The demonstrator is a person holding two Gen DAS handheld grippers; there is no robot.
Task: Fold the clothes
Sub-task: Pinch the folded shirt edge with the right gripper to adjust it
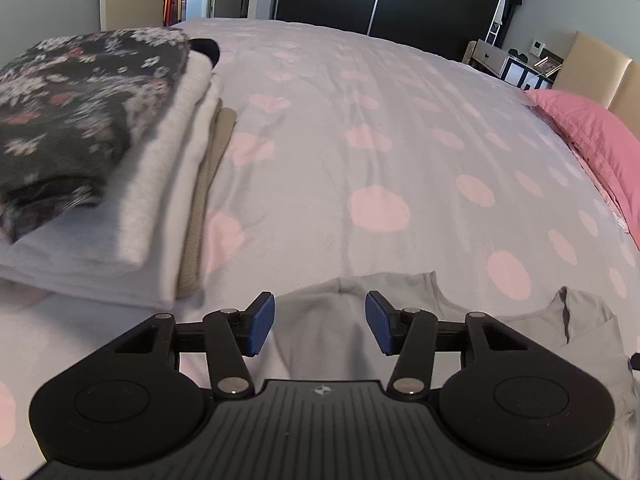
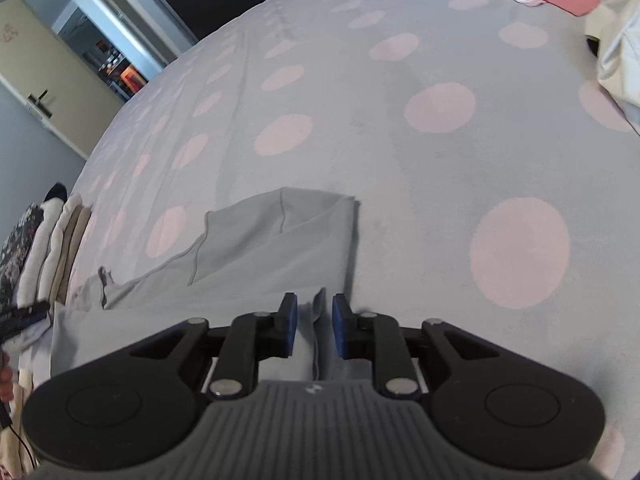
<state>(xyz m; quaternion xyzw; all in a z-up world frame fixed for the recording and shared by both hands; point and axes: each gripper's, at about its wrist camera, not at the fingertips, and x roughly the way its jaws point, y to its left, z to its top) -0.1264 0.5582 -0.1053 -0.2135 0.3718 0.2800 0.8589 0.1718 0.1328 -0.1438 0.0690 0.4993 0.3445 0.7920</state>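
Observation:
A light grey garment (image 1: 500,320) lies flat on the dotted bed cover (image 1: 380,140), close to the bed's near edge. My left gripper (image 1: 320,322) hovers over its left part, jaws wide open with only flat fabric beneath them. In the right wrist view the same garment (image 2: 260,248) has its sleeve folded inward. My right gripper (image 2: 314,320) sits low at the garment's right edge. Its blue pads are a narrow gap apart, and a raised ridge of grey fabric stands between them without being pinched.
A stack of folded clothes (image 1: 100,160), floral piece on top, sits on the bed to the left and also shows as the stack (image 2: 44,240) in the right wrist view. A pink pillow (image 1: 592,136) lies at the right. Pale cloth (image 2: 620,60) is bunched at the far right.

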